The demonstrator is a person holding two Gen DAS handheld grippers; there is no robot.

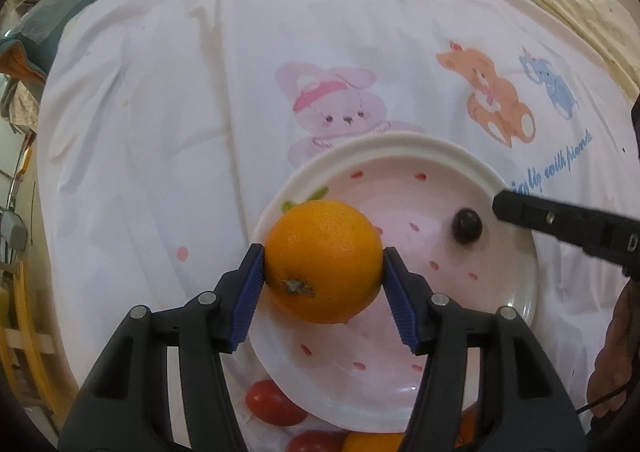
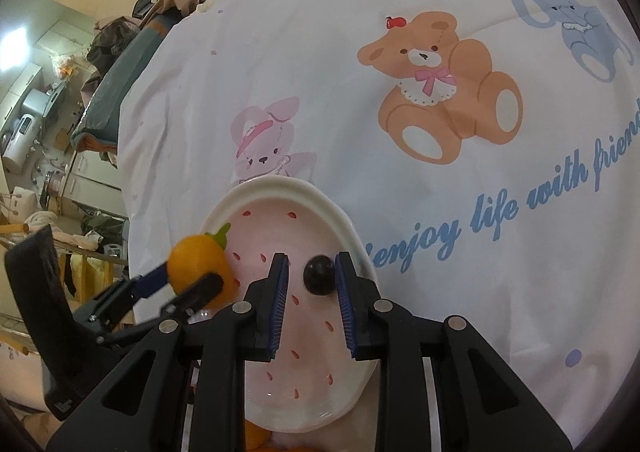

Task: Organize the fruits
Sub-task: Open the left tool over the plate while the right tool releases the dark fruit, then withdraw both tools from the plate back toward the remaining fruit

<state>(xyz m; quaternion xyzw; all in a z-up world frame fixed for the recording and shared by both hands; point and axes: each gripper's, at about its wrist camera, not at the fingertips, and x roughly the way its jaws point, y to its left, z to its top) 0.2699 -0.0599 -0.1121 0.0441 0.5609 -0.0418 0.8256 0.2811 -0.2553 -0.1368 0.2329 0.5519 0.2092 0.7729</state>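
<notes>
An orange (image 1: 323, 266) sits between the blue pads of my left gripper (image 1: 323, 250), which touch it on both sides. It is over the left rim of a pink-and-white plate (image 1: 400, 143) with red seed marks. The right wrist view shows the same orange (image 2: 192, 256) in the left gripper (image 2: 180, 286) at the plate's (image 2: 272, 184) left side. A dark grape (image 2: 319, 275) lies on the plate between the fingers of my right gripper (image 2: 313, 258), with a gap on its left side. In the left wrist view the grape (image 1: 467, 226) lies clear of the right gripper's finger (image 1: 560, 221).
The plate rests on a white sheet (image 1: 200, 111) printed with cartoon animals. Two red tomatoes (image 1: 272, 404) and another orange (image 1: 372, 443) lie just before the plate's near rim. A hand (image 1: 616, 352) is at the right. Clutter and furniture (image 2: 48, 131) stand beyond the sheet's left edge.
</notes>
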